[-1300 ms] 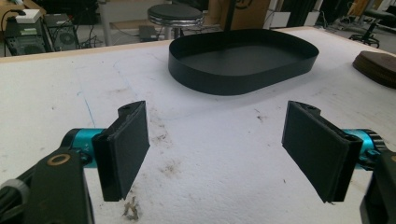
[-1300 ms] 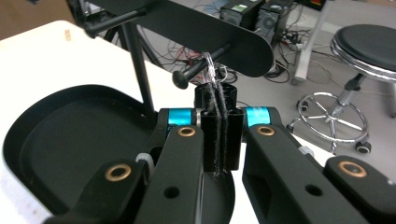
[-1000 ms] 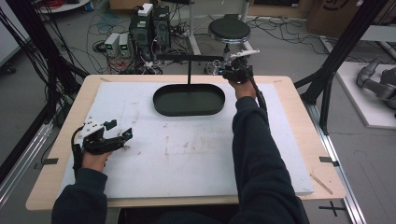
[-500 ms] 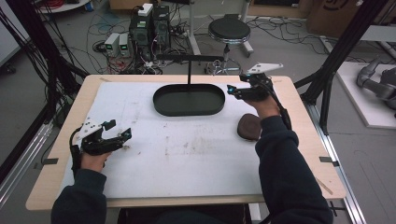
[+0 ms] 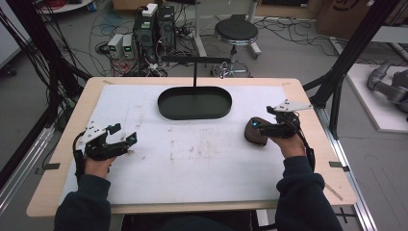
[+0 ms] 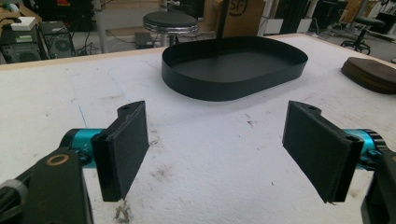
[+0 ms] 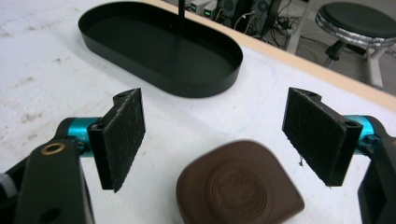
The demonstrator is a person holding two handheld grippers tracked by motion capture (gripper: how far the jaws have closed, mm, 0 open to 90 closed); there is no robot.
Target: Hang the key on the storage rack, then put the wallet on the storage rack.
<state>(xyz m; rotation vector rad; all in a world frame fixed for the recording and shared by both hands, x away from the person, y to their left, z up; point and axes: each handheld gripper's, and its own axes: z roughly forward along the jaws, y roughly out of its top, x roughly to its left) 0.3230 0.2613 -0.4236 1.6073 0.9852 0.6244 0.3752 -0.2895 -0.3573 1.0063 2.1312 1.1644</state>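
Right gripper (image 7: 212,140): its two black jaws are standing wide apart and holding nothing. They have just been opening.
Brown pouch: the flat brown leather pouch with a round stamp (image 7: 239,186) is lying on the white table cover, low between the right gripper's jaws and just in front of them. The pads are not touching it.
Which way it lies: in the high view the brown pouch (image 5: 255,131) is sitting just to the left of the right gripper (image 5: 267,129), on the right part of the table.
Long side: the pouch is looking a bit longer from near to far than across, but the frames are too blurry to be sure.
Nearer hand: the right one is right beside the pouch. The left gripper (image 5: 127,141) is waiting well apart from it, with its jaws open and empty.
Farther off: the black oval metal tray with a thin post (image 5: 195,103) is sitting behind, toward the far edge, and I judge it is empty.
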